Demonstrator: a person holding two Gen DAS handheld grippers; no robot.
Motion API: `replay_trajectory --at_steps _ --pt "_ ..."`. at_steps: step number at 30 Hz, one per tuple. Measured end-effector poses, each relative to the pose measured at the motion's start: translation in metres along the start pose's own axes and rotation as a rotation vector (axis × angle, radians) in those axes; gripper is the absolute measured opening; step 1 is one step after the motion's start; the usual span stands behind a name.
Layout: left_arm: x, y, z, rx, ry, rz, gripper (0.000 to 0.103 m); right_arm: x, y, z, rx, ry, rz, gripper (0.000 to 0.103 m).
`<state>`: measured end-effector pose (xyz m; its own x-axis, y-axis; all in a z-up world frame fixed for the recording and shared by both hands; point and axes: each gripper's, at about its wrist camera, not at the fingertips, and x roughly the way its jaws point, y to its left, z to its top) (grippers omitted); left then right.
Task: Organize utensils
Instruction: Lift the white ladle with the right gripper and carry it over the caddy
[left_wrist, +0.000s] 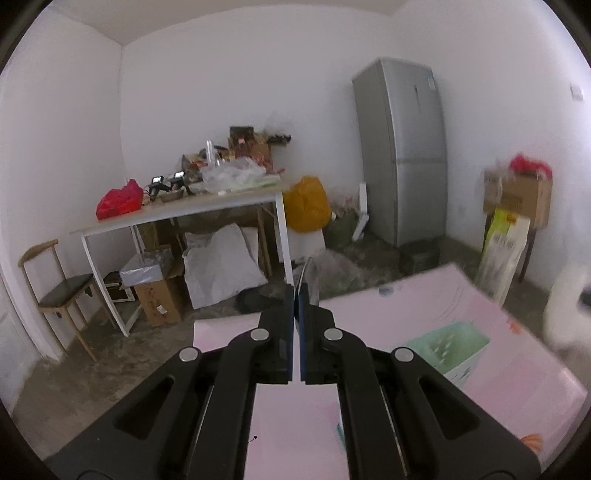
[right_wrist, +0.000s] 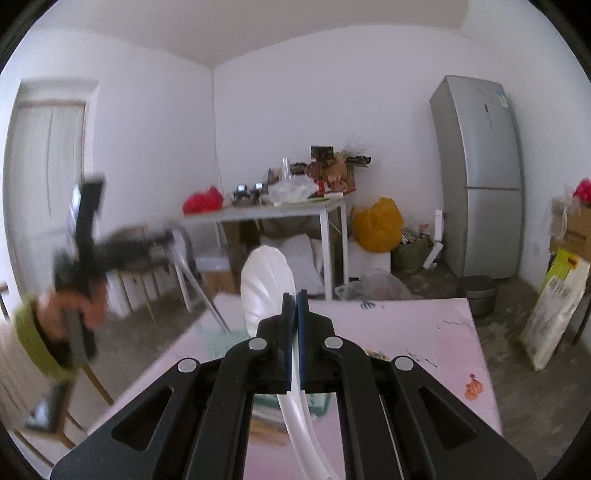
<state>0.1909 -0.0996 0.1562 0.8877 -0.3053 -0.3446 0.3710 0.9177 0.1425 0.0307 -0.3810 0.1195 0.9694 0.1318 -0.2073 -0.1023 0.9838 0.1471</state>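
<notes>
- While both hands hold tools above the pink tabletop (right_wrist: 406, 325), two tongs show
- Right tongs (right_wrist: 294, 295): clamped tight on one white ribbed spoon (right_wrist: 266, 284), bowl raised ahead, handle running back
- Left tongs (left_wrist: 294, 291): pinched closed on one thin metal utensil (left_wrist: 308, 275), its kind unclear
- Left tongs also appear blurred in the right view, one hand (right_wrist: 70, 306) gripping them

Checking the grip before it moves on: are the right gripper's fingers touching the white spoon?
Touching. The right wrist view shows the right gripper closed on the white spoon, its handle pinched between the fingers.
</notes>
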Motion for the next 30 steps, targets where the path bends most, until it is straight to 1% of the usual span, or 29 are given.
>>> replay_trajectory --at_steps 2,5,8,10,11,13,15,19,22,25,27,30 --pt "0.013 -0.008 -0.009 0.029 0.043 -0.005 0.001 0.004 -0.010 0.006 0.057 -0.036 0.034 0.003" --pt "0.031 -0.013 -0.022 0.038 0.097 -0.024 0.001 0.019 -0.023 0.015 0.127 -0.080 0.089 0.003" --pt "0.041 -0.010 -0.035 0.007 0.130 -0.049 0.004 0.044 -0.029 0.021 0.193 -0.103 0.150 0.003" --pt "0.042 -0.008 -0.040 -0.026 0.138 -0.069 0.005 0.065 -0.031 0.025 0.215 -0.122 0.172 0.003" --pt "0.043 -0.006 -0.042 -0.047 0.141 -0.079 0.007 0.076 -0.032 0.026 0.225 -0.127 0.182 0.003" --pt "0.040 -0.002 -0.045 -0.073 0.139 -0.087 0.020 0.095 -0.034 0.027 0.247 -0.124 0.203 0.003" --pt "0.037 0.002 -0.047 -0.111 0.136 -0.095 0.027 0.118 -0.036 0.025 0.270 -0.118 0.223 0.003" --pt "0.022 0.013 -0.057 -0.188 0.126 -0.105 0.038 0.162 -0.039 0.014 0.318 -0.105 0.233 0.003" --pt "0.011 0.021 -0.070 -0.219 0.130 -0.097 0.041 0.184 -0.045 0.008 0.348 -0.105 0.222 0.003" --pt "0.005 0.029 -0.084 -0.243 0.147 -0.087 0.042 0.200 -0.052 0.004 0.385 -0.107 0.212 0.003" --pt "0.003 0.035 -0.092 -0.257 0.158 -0.080 0.042 0.209 -0.053 -0.001 0.382 -0.102 0.183 0.003" --pt "0.000 0.044 -0.104 -0.282 0.173 -0.075 0.042 0.215 -0.052 -0.005 0.370 -0.085 0.170 0.003"
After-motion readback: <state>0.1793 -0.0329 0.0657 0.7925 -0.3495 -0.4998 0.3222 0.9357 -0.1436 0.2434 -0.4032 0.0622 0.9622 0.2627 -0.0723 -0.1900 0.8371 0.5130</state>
